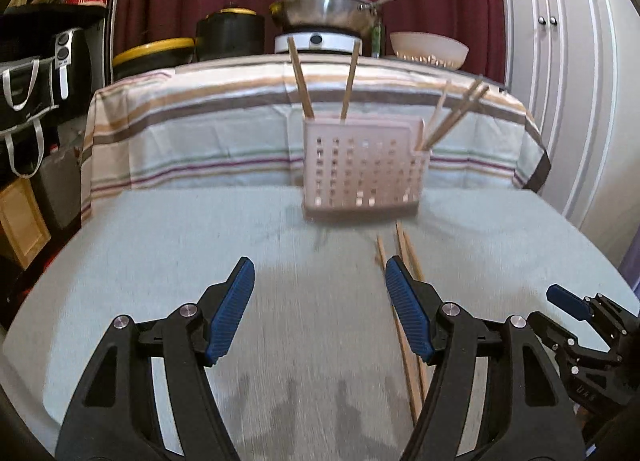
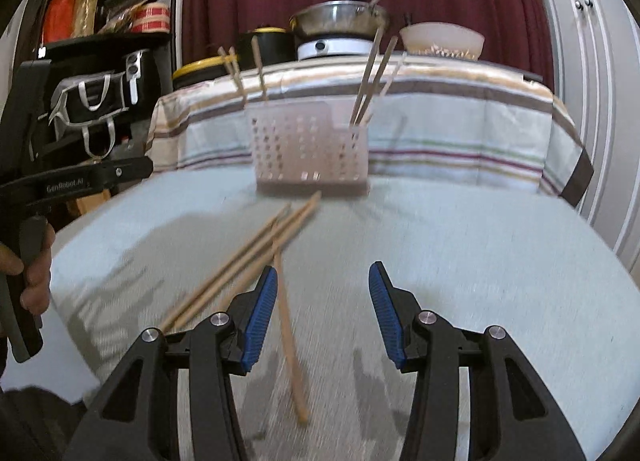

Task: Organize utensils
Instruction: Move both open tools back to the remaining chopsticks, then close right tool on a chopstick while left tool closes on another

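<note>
A pink perforated utensil holder (image 1: 362, 169) stands on the pale table, with wooden chopsticks upright in its left part (image 1: 302, 85) and its right side pocket (image 1: 452, 117). It also shows in the right wrist view (image 2: 310, 149). Three loose chopsticks (image 1: 408, 341) lie on the cloth in front of it, partly under my left gripper's right finger. In the right wrist view they (image 2: 256, 265) lie crossed, left of centre. My left gripper (image 1: 320, 273) is open and empty above the table. My right gripper (image 2: 322, 281) is open and empty; it shows at the left wrist view's right edge (image 1: 576, 309).
A striped cloth (image 1: 240, 121) covers a raised surface behind the holder, carrying a steel pan on a burner (image 1: 324, 13), a white bowl (image 1: 428, 49) and black-and-yellow pots (image 1: 230, 29). Dark shelves with bags (image 1: 36, 73) stand left. White cabinet doors (image 1: 560, 61) stand right.
</note>
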The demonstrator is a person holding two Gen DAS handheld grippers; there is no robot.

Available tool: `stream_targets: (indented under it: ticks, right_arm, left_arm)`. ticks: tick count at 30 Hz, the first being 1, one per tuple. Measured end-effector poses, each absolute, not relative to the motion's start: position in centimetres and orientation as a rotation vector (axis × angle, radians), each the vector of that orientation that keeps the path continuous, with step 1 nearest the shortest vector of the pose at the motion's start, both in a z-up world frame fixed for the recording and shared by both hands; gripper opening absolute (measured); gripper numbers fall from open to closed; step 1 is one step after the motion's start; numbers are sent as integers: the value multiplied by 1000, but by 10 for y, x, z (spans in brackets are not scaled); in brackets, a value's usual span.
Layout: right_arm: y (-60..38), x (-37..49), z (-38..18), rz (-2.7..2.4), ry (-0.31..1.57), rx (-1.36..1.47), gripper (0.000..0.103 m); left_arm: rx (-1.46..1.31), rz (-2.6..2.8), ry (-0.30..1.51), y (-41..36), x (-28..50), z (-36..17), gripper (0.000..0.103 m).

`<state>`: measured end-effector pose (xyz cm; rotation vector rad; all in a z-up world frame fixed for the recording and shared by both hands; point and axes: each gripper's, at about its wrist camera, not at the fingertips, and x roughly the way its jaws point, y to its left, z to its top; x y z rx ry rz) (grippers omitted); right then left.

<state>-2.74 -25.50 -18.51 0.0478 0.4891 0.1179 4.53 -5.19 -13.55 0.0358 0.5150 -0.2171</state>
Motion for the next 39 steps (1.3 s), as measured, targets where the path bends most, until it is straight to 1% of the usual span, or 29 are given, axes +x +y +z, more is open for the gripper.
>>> stream_targets:
  ticks: [4, 7, 9, 13, 16, 17, 18, 19, 27, 29, 30, 35, 39]
  right_arm:
    - [-252, -33, -196, 136, 512, 53, 47]
    - [-249, -36, -204, 149, 527, 45, 44]
    - [-248, -35, -210, 159, 545, 44, 38]
    - [-245, -34, -218, 164, 576, 42, 30]
    - [-244, -34, -222, 160, 583, 37, 21]
    - [-243, -33, -222, 168, 586, 40, 15]
    - [-243, -33, -221, 165, 585, 36, 12]
    - [-241, -34, -221, 162, 583, 30, 11]
    - [-241, -33, -221, 157, 583, 30, 11]
    - [-242, -33, -221, 158, 583, 32, 11]
    - [-241, -33, -221, 158, 583, 32, 11]
    - [-242, -33, -221, 156, 582, 33, 11]
    - [-243, -32, -221, 149, 582, 36, 11]
  left_arm:
    - [37, -217, 539, -52, 33, -150, 66]
    - [40, -218, 551, -54, 28, -155, 66]
    - [41, -220, 562, -55, 25, -160, 66]
    - [41, -227, 577, -57, 21, -166, 66]
    - [36, -237, 589, -60, 20, -170, 66]
    - [34, -242, 593, -61, 20, -171, 66]
    - [33, -247, 597, -62, 20, -172, 66]
    - [33, -255, 601, -64, 19, -173, 66]
    - [65, -315, 633, -83, 11, -188, 64]
    - [70, -328, 650, -86, 11, -193, 57]
    - [74, -331, 658, -87, 10, -196, 57]
    - [88, -359, 706, -93, 8, -208, 46]
    - [101, -369, 719, -96, 6, -214, 40]
